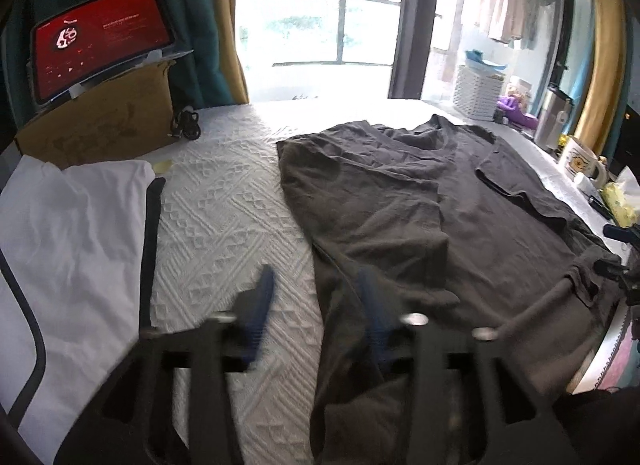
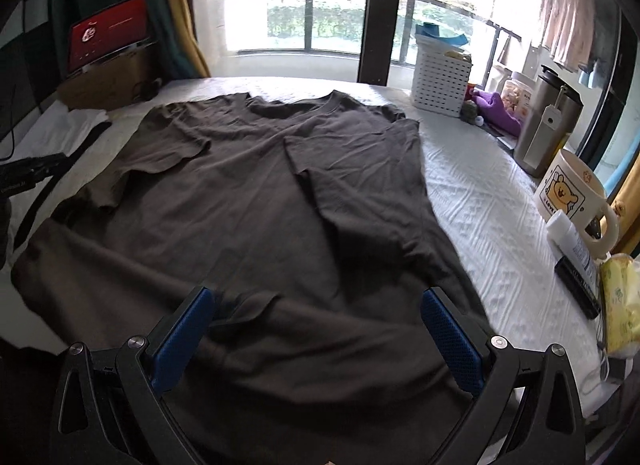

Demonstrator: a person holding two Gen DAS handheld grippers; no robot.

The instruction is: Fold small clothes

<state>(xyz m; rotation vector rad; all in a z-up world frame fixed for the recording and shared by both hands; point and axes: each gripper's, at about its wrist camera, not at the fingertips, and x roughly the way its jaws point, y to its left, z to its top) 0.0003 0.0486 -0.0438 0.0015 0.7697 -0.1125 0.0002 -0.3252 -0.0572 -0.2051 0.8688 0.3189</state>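
A dark brown T-shirt [image 1: 420, 205] [image 2: 260, 205] lies flat on the white quilted bed [image 1: 224, 225] [image 2: 480, 205], collar toward the window. Its sides and sleeves are folded in over the body. My left gripper [image 1: 316, 279] hovers over the shirt's left edge near the hem. Its jaws stand partly apart, one blue pad [image 1: 260, 297] over the bedcover and the other over cloth, gripping nothing. My right gripper [image 2: 318, 293] is wide open just above the shirt's rumpled lower part, its pads [image 2: 448, 329] clear of the cloth.
A white garment with dark trim [image 1: 68, 225] [image 2: 68, 125] lies at the bed's left. Behind it a red-screened tablet [image 1: 100, 37] leans on a cardboard box [image 1: 104, 117]. On the right stand a white basket [image 2: 440, 81], a steel flask [image 2: 544, 121], a bear mug [image 2: 572, 197] and a yellow packet [image 2: 620, 301].
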